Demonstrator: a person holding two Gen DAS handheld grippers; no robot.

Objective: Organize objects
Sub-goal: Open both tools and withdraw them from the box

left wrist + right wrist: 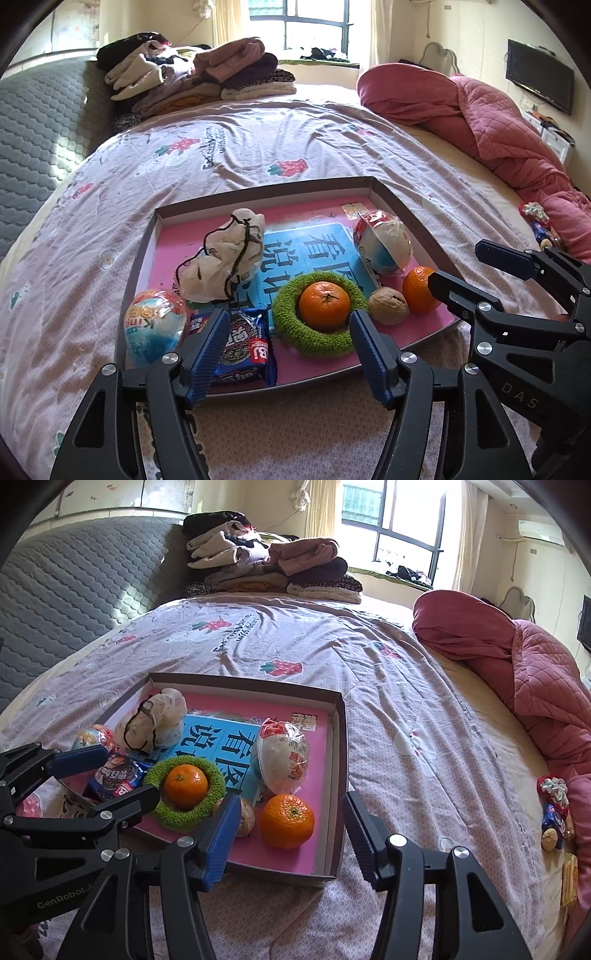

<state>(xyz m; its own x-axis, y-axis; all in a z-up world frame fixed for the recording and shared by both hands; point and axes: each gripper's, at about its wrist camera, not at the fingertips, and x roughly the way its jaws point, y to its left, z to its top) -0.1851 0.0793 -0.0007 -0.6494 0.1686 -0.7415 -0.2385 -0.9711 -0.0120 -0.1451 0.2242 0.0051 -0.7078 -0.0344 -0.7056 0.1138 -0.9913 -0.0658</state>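
Two grippers hang over the near edge of a shallow box point(413, 218) on the bed, each with its fingers spread wide and nothing between them. In the left wrist view the left gripper point(290, 350) fills the bottom middle, framing a blue snack packet point(245, 343) and a green knitted ring point(320, 317) with a tangerine point(324, 305) inside it; the right gripper point(461, 266) enters at the right edge, beside a second tangerine point(417, 290) and a walnut point(388, 305). Only this view shows the wrapped toy egg point(153, 326) at lower left fully, and a wall television point(539, 79) at upper right. The right wrist view alone shows small items point(554, 812) lying at the right edge by the pink quilt point(535, 672). The flowered bedspread point(295, 642) carries folded clothes point(266, 565) below a window point(399, 520)
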